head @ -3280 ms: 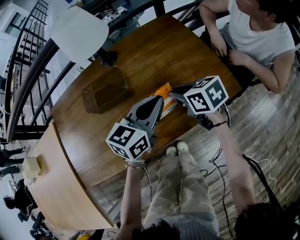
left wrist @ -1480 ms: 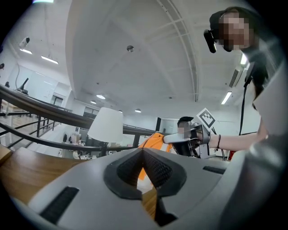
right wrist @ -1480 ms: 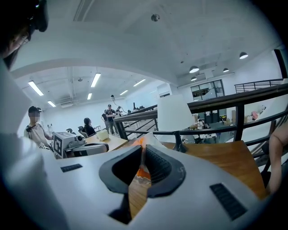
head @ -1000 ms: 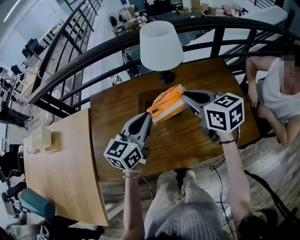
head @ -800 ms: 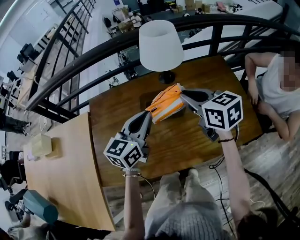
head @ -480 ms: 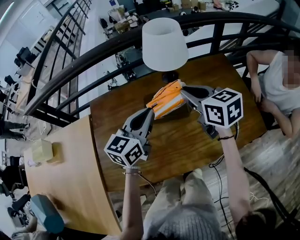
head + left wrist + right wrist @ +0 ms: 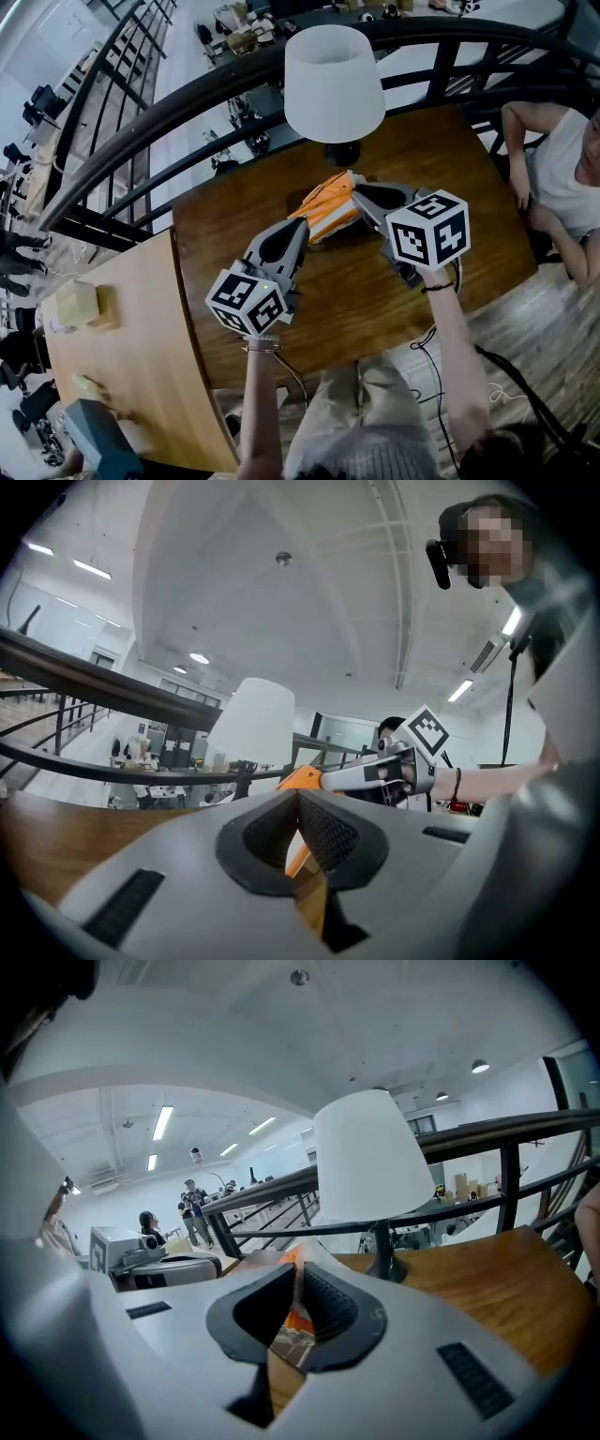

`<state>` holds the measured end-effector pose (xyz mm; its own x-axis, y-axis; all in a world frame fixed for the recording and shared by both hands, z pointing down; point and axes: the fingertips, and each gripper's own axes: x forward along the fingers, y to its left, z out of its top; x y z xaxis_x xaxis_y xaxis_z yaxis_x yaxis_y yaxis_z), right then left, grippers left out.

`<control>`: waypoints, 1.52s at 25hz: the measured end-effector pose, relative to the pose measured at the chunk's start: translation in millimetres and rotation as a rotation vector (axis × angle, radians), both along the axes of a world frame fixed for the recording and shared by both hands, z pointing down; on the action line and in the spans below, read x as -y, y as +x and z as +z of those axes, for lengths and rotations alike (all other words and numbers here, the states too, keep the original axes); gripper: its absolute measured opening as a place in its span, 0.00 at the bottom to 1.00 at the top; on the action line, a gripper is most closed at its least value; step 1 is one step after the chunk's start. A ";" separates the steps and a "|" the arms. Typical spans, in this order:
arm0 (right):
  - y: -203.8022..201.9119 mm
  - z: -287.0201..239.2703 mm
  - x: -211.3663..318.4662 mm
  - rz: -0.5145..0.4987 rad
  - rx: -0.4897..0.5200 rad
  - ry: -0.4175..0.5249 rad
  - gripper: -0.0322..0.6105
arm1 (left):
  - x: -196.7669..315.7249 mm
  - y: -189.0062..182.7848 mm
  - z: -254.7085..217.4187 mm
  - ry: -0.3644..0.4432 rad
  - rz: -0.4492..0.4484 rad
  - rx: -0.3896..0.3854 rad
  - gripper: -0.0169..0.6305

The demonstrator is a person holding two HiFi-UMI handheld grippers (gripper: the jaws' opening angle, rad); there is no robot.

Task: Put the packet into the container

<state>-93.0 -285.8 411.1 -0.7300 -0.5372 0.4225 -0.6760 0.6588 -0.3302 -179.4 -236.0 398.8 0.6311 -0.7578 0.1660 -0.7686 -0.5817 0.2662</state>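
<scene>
Both grippers hold an orange packet (image 7: 328,204) above the dark wooden table (image 7: 459,178), just in front of the lamp's foot. My left gripper (image 7: 302,227) is shut on the packet's near left end. My right gripper (image 7: 355,192) is shut on its right end. In the left gripper view the orange packet (image 7: 302,778) runs from my jaws to the right gripper (image 7: 323,780). In the right gripper view a strip of the packet (image 7: 298,1321) shows between the pressed pads. The container is not visible; the packet and grippers cover that part of the table.
A white-shaded lamp (image 7: 335,80) stands at the table's far edge, close behind the packet. A seated person (image 7: 562,178) is at the table's right side. A black railing (image 7: 141,122) curves behind the table. A lighter wooden table (image 7: 112,375) adjoins on the left.
Some three seconds ago the packet lay near the table's front edge. Over the last second both grippers carried it slightly farther toward the lamp, keeping their grip.
</scene>
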 end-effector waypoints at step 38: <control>4.5 86.4 -1.8 -0.006 -0.302 -0.095 0.12 | 5.2 31.3 49.9 -0.090 0.040 -0.017 0.03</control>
<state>-88.5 -284.0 497.4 -0.5674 -0.4810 0.6684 -0.7487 0.6392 -0.1756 -148.1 -241.2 448.7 0.6635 -0.7146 0.2216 -0.7404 -0.5847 0.3315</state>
